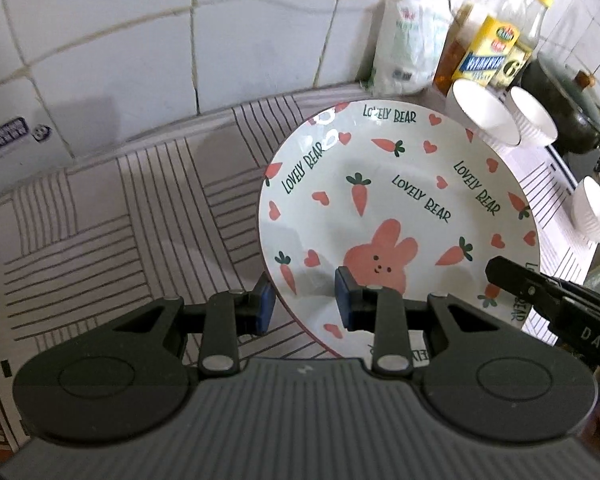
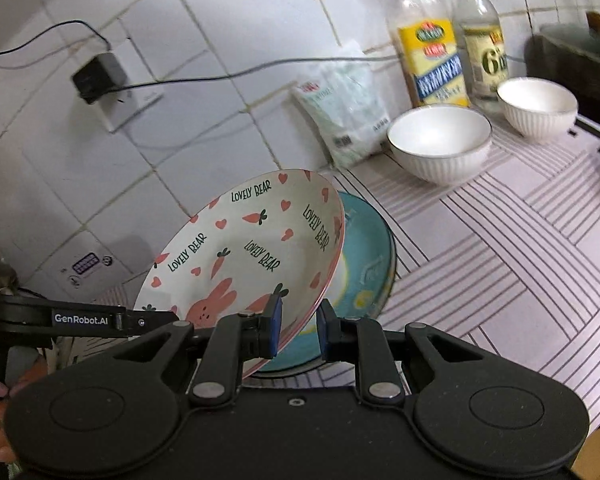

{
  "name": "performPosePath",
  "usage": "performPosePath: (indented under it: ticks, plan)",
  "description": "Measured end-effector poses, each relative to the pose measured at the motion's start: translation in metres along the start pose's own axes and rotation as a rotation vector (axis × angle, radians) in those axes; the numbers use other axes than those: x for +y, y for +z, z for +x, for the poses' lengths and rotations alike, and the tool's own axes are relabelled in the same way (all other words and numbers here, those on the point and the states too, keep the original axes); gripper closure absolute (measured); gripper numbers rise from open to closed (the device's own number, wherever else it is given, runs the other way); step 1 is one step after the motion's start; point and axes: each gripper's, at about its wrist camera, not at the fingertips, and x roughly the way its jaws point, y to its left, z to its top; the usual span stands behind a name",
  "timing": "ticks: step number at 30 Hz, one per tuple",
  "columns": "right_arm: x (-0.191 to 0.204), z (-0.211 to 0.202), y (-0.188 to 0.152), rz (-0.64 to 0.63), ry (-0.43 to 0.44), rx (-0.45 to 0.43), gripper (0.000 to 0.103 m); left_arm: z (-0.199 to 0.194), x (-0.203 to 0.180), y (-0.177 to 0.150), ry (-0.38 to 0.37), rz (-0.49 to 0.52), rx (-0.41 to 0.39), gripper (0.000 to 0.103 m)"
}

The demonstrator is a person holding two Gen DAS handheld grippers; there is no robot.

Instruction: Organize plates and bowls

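My left tongs and right tongs straddle the tilted rabbit plate, grip unconfirmed; next, lower it onto the teal plate.

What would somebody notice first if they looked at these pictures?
The bunny plate with pink carrots and hearts, held up tilted in the middle, with the left tool and right tool each straddling its rim. Under it lies a blue plate on the striped mat, and white bowls stand near the bottles at the wall.
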Motion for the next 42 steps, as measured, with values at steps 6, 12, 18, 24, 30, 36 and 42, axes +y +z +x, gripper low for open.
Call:
performPosePath:
  ticks: [6, 12, 18, 24, 30, 36, 42]
  plan:
    - [-0.011, 0.017, -0.004, 0.035, -0.005, 0.038, 0.08, 0.023, -0.003, 0.01, 0.017, 0.02, 0.064, 0.073]
    - [-0.014, 0.026, 0.007, 0.064, -0.048, 0.081, 0.081, 0.035, -0.005, 0.025, 0.014, 0.024, 0.122, 0.073]
    - [0.0, 0.032, 0.019, 0.023, -0.14, 0.149, 0.08, 0.039, -0.005, 0.03, 0.024, -0.008, 0.167, 0.073]
    - [0.028, 0.038, 0.021, -0.142, -0.275, 0.201, 0.069, 0.038, -0.007, 0.033, 0.04, -0.014, 0.196, 0.073]
    - [0.028, 0.039, 0.016, -0.183, -0.324, 0.212, 0.066, 0.031, -0.016, 0.027, 0.054, 0.012, 0.189, 0.074]
    - [0.03, 0.028, 0.007, -0.243, -0.315, 0.149, 0.067, 0.019, -0.02, 0.023, 0.06, 0.019, 0.165, 0.078]
    - [0.019, -0.008, 0.007, -0.23, -0.261, 0.087, 0.067, -0.011, -0.037, 0.011, 0.06, 0.048, 0.125, 0.078]
